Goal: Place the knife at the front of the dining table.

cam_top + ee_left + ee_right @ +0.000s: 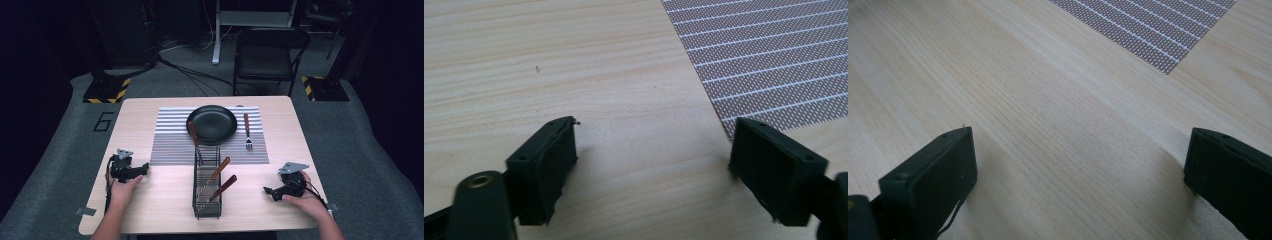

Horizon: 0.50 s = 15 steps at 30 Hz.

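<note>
floor marking "6" (102, 122), beside table (150, 185)

Behind the surface: a chair and floor clutter

A black folding chair (270, 52) stands on the grey floor (350, 130) beyond the far edge; cables (187, 70) trail past it, and yellow-and-black striped plates (106, 90) lie at either side, near a painted 6 (102, 121)

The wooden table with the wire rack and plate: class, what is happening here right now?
A person rests both grippers on the pale wooden table, one each side of a black wire rack holding three wooden-handled utensils. The left gripper and right gripper are open and hold nothing. Beyond the rack, a black round plate and a wooden-handled fork lie on a striped placemat.
</note>
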### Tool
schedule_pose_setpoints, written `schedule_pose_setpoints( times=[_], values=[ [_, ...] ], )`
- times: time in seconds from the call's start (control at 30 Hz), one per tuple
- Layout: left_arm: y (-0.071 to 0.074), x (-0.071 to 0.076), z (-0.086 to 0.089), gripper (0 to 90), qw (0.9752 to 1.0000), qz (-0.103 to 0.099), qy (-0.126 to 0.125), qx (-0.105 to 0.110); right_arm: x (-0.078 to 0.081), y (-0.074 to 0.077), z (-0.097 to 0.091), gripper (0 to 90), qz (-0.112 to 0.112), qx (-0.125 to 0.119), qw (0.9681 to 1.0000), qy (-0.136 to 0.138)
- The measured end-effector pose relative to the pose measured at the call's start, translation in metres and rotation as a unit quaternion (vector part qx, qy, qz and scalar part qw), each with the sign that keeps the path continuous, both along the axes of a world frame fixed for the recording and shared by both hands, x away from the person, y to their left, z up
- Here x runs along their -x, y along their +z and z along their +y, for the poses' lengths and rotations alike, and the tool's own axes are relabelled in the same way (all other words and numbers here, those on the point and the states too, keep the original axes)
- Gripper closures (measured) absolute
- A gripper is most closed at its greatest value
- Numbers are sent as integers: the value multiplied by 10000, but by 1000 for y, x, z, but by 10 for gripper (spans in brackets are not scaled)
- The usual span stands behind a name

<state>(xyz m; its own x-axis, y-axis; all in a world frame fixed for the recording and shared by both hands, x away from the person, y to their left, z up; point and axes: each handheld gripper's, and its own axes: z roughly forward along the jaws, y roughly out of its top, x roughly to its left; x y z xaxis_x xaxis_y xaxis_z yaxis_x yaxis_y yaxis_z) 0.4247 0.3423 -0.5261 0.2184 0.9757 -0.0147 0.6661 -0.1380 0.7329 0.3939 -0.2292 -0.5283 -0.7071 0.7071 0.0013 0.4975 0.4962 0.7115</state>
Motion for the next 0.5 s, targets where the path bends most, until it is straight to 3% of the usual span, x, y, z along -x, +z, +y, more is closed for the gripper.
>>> schedule_pose_setpoints(
  times=[0.23, 0.5],
  values=[
    [11, 4, -6, 326, 9992, -94, -38, 376, 0, 0, 0, 0, 1, -1, 10000, -1],
    [22, 12, -20, 395, 9988, -60, -193, 440, 0, 0, 0, 0, 0, -1, 10000, 1]
  ],
)
